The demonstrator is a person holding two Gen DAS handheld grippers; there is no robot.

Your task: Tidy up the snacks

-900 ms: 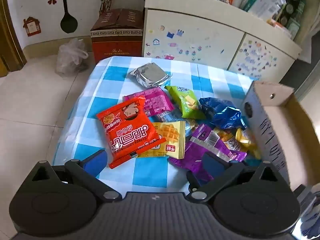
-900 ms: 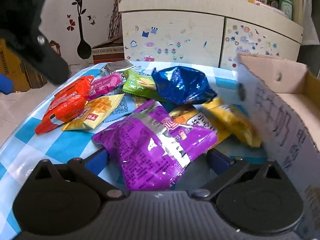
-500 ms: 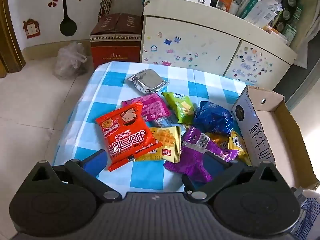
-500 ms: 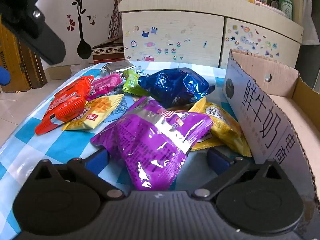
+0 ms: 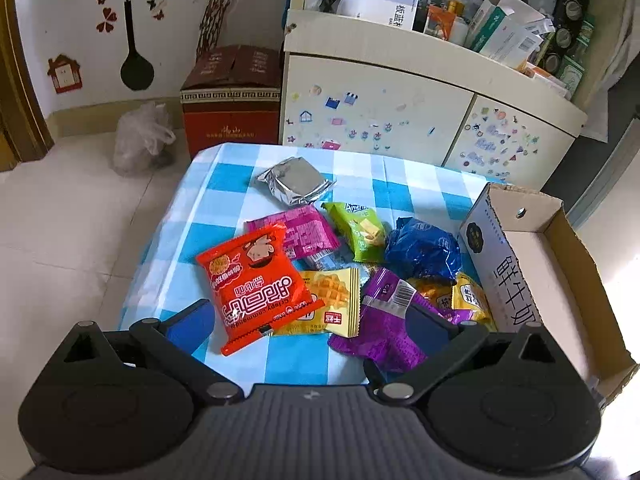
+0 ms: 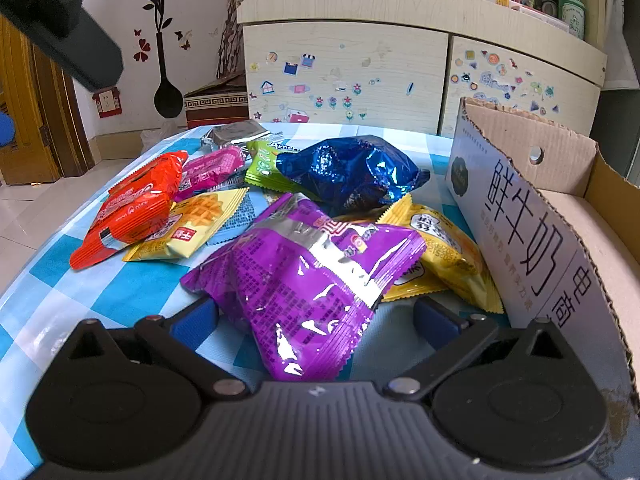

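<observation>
Desk: the desk (image 5: pixel 256 364) wears a blue-and-white checked cloth and carries a heap of snack packets and a box.
Cardboard box: the cardboard box (image 6: pixel 568 216) stands open at the right edge of the desk, just beside the heap; its inside shows bare cardboard as far as can be seen.
Purple packet: the purple packet (image 6: pixel 312 280) lies nearest the right gripper, its near end between the 2 fingers.
Yellow packets: the yellow packets (image 6: pixel 444 248) lie partly under the purple packet, touching the box wall.
Blue packet: the blue packet (image 6: pixel 352 170) sits crumpled behind the purple one.
Red packet: the red packet (image 5: pixel 256 284) lies at the left of the heap, overlapping the waffle packet (image 5: pixel 332 300).
Pink packet: the pink packet (image 5: pixel 296 232) lies behind the red one, beside the green packet (image 5: pixel 360 230).
Silver packet: the silver packet (image 5: pixel 292 180) lies apart at the far side of the desk.
Left gripper: the left gripper (image 5: pixel 310 320) hangs above the near edge of the desk, fingers spread wide, holding nothing.
Right gripper: the right gripper (image 6: pixel 316 316) is low over the desk, fingers wide on either side of the purple packet, pads not pressing on it.
Behind: a cabinet (image 5: pixel 380 116) covered in stickers.
</observation>
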